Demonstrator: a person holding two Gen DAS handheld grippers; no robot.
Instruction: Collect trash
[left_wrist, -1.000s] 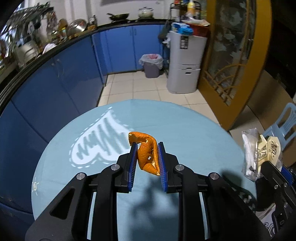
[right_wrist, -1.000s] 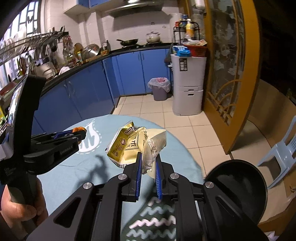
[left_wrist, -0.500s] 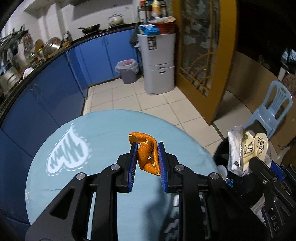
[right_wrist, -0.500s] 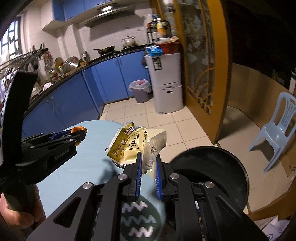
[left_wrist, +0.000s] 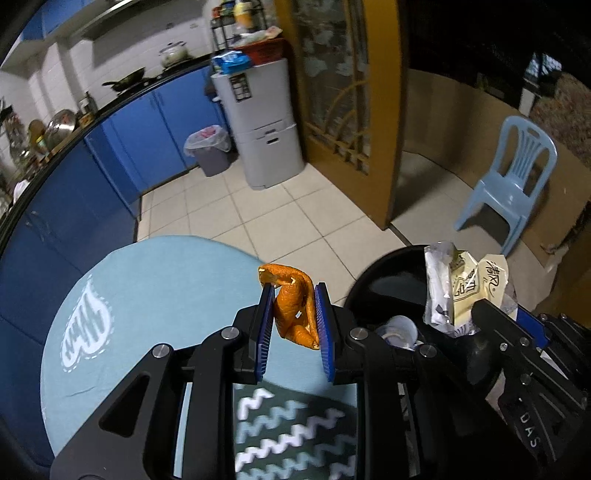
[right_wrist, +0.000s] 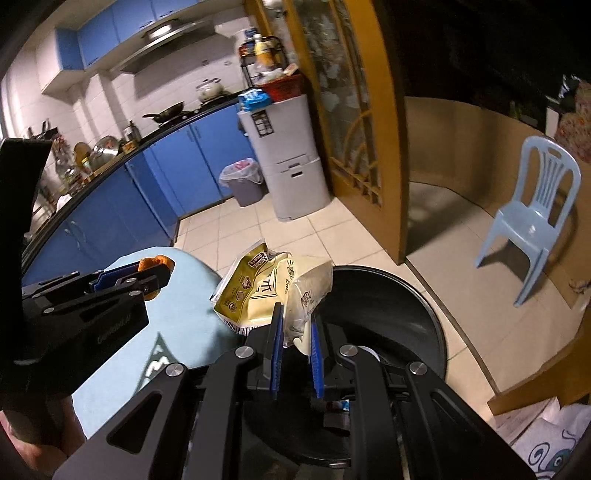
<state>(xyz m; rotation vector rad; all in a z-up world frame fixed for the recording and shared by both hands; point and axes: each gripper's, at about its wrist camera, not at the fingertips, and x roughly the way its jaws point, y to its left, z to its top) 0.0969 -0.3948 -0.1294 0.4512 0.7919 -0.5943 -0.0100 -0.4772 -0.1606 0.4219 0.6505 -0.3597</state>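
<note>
While both of my tools are loaded, I note how each piece of trash behaves in the grip. My left gripper (left_wrist: 293, 315) is clamped on an orange peel (left_wrist: 293, 314): the blue pads press its two sides and the curled upper end sticks out above them. It looks light, leathery and springy, with a waxy outer skin; I judge it could slide if pinched only at the thin tip, so the hold across the thick folded middle, as it stands, is the sound one. It hangs above the right-hand edge of the round table (left_wrist: 147, 280) with its pale blue cloth, near the black bin (left_wrist: 388, 280) but not yet over the opening. My right gripper (right_wrist: 295, 328) has its jaws nearly together, squeezing the lower corner of a bunch of yellow-and-white snack wrappers (right_wrist: 266, 291). These are thin film: almost weightless, crinkly, slick, and they fan out loosely above the pads. I judge that such film can slip out sheet by sheet, so the pinch should cover all layers at the gathered corner; whether every layer is caught I cannot tell. The wrappers sit over the near rim of the bin, whose dark inside holds some pale item, perhaps a cup (left_wrist: 400, 328), too blurred to name. Nothing here is fragile; the risk I see is a light piece clinging to a pad or drifting past the rim on release.
</note>
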